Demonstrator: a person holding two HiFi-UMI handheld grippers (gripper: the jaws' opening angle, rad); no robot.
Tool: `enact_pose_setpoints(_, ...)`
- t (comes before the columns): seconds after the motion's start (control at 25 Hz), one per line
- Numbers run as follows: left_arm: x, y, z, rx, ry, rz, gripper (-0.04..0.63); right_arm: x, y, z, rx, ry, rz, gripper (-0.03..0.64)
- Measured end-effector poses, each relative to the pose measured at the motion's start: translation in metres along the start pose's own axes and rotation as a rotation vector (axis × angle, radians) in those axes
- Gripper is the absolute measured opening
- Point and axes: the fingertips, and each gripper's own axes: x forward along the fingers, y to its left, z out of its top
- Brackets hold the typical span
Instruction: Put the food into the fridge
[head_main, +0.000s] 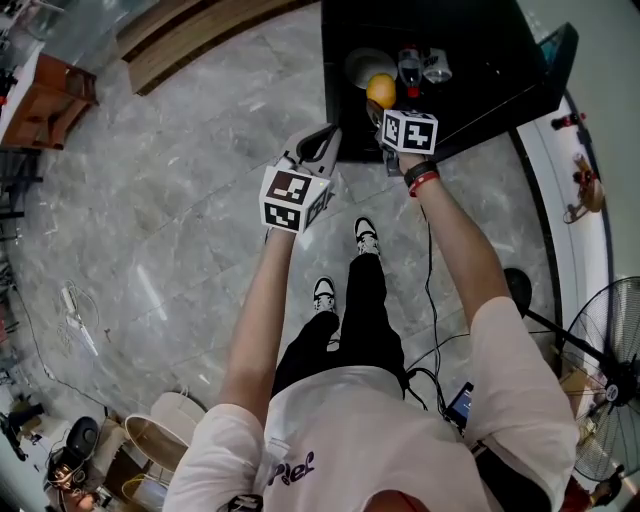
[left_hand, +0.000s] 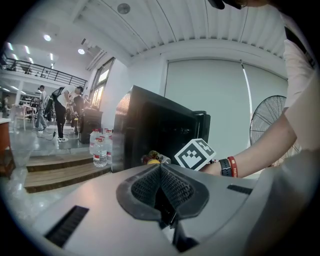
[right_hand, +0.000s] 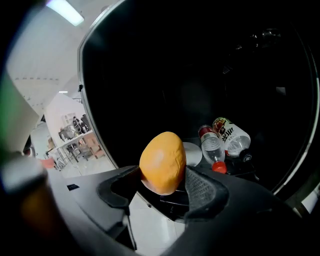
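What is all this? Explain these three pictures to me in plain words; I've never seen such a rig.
A person holds a hand tool with two jaws in each hand. One picture comes from a camera on the head, looking down at arms and floor. The other two cameras ride on the tools. The right gripper clamps an orange-yellow fruit in its jaws, held toward a black fridge. Two bottles and a white dish lie in the dark there. The left gripper has its jaws together, empty.
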Motion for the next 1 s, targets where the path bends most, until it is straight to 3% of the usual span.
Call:
enact_pose_setpoints(0.68, 0.034, 0.021, -0.028, -0.004, 0.012, 0.028, 0.018, 0.094, -0.038, 0.022, -0.068, -0.006, -0.003, 0.298)
enact_pose_setpoints(1.0, 0.038, 0.033, -0.044, 0.005, 0.034, 0.031, 0.018, 0.126, -0.049, 0.015, -0.036, 0.009, -0.021, 0.298)
